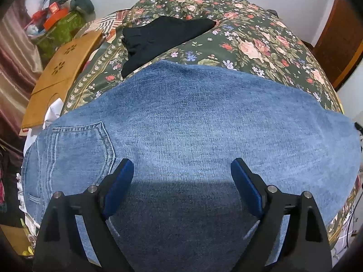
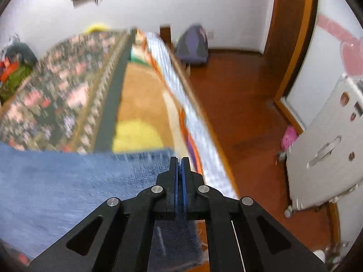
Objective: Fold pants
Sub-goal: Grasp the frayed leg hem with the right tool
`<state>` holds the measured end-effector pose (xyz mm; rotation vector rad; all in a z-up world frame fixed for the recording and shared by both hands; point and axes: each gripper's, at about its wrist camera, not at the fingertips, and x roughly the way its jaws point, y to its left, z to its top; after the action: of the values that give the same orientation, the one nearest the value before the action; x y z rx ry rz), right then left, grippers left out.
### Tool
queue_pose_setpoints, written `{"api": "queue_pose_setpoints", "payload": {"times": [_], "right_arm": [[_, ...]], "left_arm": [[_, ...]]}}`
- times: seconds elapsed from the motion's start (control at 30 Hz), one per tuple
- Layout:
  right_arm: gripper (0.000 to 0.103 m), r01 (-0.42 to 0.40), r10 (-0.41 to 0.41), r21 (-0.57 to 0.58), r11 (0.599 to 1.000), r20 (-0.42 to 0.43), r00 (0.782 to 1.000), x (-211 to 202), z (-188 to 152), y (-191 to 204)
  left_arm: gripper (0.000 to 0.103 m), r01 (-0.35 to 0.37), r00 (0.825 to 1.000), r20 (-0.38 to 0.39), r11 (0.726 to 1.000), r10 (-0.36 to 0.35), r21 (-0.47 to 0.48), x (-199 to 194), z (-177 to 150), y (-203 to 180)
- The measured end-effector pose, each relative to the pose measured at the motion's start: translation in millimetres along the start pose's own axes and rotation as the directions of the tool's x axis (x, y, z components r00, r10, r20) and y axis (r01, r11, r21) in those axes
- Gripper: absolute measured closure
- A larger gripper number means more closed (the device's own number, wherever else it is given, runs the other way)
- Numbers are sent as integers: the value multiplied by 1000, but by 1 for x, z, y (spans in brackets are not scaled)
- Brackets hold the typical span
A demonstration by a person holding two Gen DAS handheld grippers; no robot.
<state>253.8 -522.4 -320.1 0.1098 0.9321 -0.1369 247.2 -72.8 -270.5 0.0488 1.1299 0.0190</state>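
Blue denim pants [image 1: 192, 117] lie spread across the floral bed [image 1: 249, 34], the left gripper [image 1: 181, 170] hovering over them with fingers released wide, the right gripper [image 2: 179, 165] clenched on their right hem edge

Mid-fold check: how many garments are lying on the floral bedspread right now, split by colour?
Blue: 1, the faded blue denim jeans, hem end clamped in the right gripper.
Black: 1, the crumpled black cloth garment beyond the jeans.
Total: 2.
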Motion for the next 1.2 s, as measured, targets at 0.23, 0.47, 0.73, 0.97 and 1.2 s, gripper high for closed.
{"api": "queue_pose_setpoints", "payload": {"times": [0.23,0.47,0.73,0.97,1.2], "right_arm": [[73,-1,3,41,999,-61,998,-24,2,-13],[50,-100,94,159,982,43,995,-90,-5,-23],[48,-150,151,304,941,20,988,-91,-59,-7],[48,-201,200,491,848,55,978,-64,-91,-12],[48,-227,221,569,790,82,972,-40,-93,-24]], "left_arm": [[15,-41,998,58,991,34,125,-26,17,-24],[15,42,981,172,968,-87,248,-64,45,-83],[15,116,981,103,928,-162,353,-34,40,-154],[15,165,986,-21,924,-168,345,8,30,-180],[15,159,987,-33,924,-157,348,17,26,-182]]}}
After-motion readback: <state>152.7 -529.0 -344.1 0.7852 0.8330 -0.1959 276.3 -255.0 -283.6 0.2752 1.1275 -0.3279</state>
